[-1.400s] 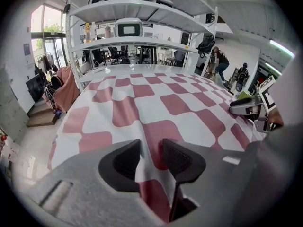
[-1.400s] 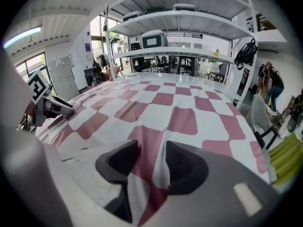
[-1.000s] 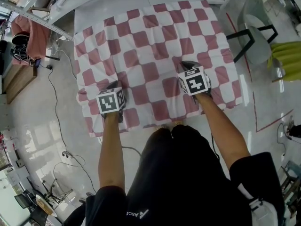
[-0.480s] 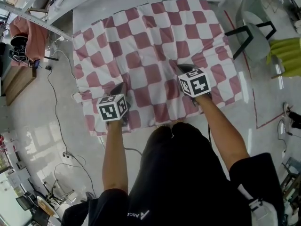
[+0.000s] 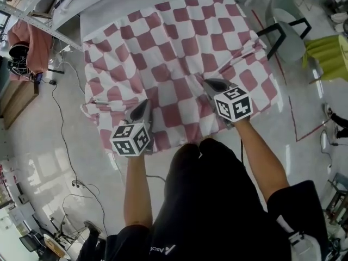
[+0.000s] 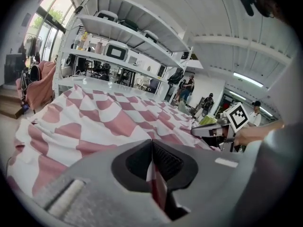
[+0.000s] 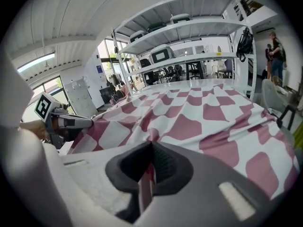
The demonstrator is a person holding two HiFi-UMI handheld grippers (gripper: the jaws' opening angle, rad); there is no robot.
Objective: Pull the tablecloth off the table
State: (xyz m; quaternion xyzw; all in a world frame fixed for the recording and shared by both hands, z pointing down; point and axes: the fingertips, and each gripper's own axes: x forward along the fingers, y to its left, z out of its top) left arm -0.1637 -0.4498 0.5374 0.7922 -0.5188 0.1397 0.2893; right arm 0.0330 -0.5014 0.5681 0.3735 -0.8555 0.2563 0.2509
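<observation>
A red-and-white checked tablecloth [image 5: 174, 53] covers the white table [image 5: 109, 7], with its near edge bunched and drawn toward me. My left gripper [image 5: 142, 109] is shut on a fold of the cloth near the front left. My right gripper [image 5: 209, 83] is shut on another fold at the front right. In the left gripper view the tablecloth [image 6: 109, 117] runs into the closed left gripper [image 6: 152, 155], with a strip of cloth pinched between the pads. The right gripper view shows the tablecloth [image 7: 199, 112] likewise pinched in the right gripper [image 7: 150, 156].
A grey chair [image 5: 285, 29] stands at the table's right side, with a yellow-green thing [image 5: 326, 53] beyond it. Cables [image 5: 60, 118] trail on the floor at the left. Metal shelving [image 6: 123, 37] rises behind the table. People stand in the background [image 6: 189, 86].
Both grippers have moved toward me with the cloth. The near edge has slid off the table's front and wrinkled; more bare table shows at the far end.
</observation>
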